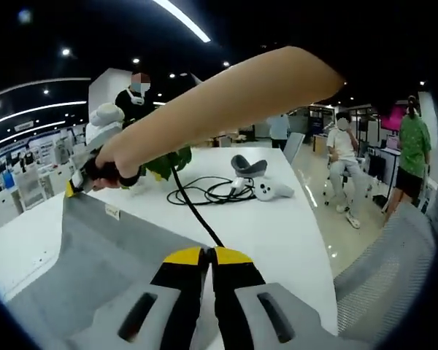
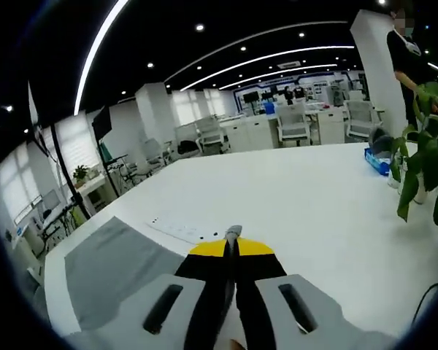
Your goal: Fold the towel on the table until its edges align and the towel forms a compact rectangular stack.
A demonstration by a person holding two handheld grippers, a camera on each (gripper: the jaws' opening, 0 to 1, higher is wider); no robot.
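Observation:
The grey towel (image 1: 95, 244) hangs stretched over the white table (image 1: 277, 233), its top edge taut between the two grippers. My left gripper (image 1: 208, 257) is shut on that edge at the near end, yellow tips pressed together. In the left gripper view a person's hand holds the right gripper (image 1: 74, 187) at the far left, clamped on the towel's other corner. In the right gripper view my right gripper (image 2: 233, 246) is shut, with a tuft of grey cloth poking out between its tips. More of the towel (image 2: 113, 270) lies on the table (image 2: 292, 197) to its left.
A black cable (image 1: 204, 193), a VR headset (image 1: 248, 165) and a white controller (image 1: 274, 191) lie beyond the towel. A leafy plant (image 2: 423, 157) and a blue box (image 2: 379, 162) stand at the right. A mesh chair (image 1: 383, 270) is beside the table; people sit and stand behind.

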